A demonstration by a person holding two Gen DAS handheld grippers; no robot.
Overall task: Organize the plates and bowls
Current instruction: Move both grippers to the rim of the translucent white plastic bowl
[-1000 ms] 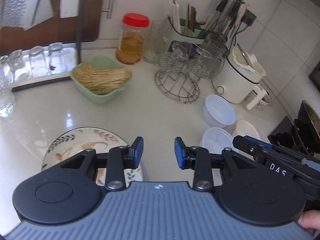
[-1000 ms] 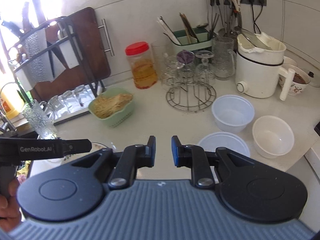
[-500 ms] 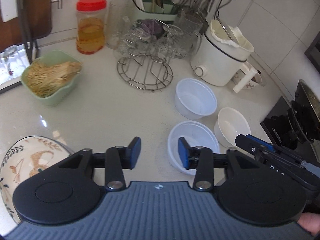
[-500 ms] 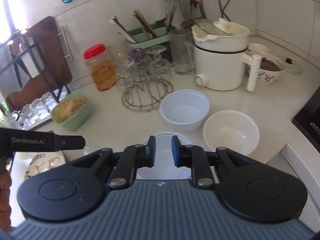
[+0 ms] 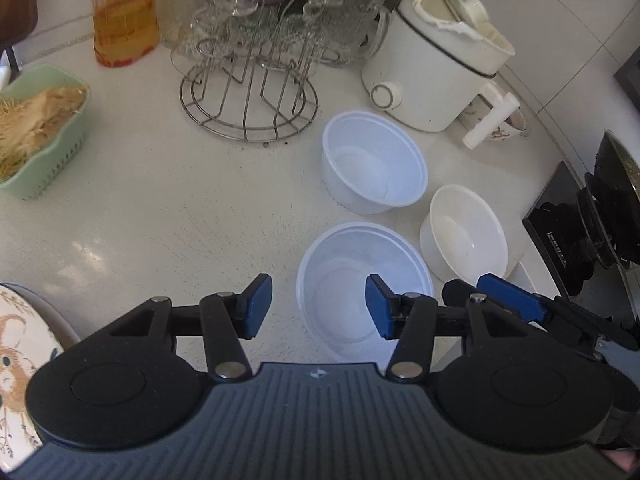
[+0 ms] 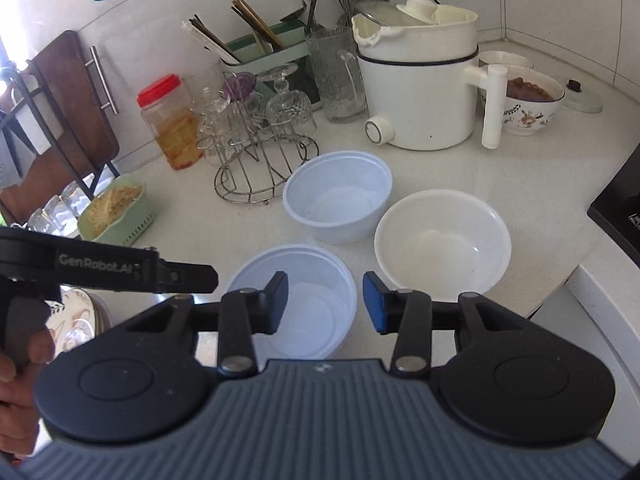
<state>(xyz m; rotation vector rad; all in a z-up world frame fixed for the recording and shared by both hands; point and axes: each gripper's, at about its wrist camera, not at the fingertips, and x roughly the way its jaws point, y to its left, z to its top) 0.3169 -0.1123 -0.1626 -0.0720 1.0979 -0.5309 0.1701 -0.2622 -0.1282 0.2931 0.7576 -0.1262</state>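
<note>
Left tongs and right tongs both opening, nothing gripped, converging above nearest translucent bowl at table front. Two more bowls just behind, likely for stacking. Patterned plate apart at left.

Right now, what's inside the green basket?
The green basket holds a heap of thin, pale yellow strands, maybe dried noodles, though I can't be sure. The heap covers the basket's bottom, so anything under it is hidden.
</note>
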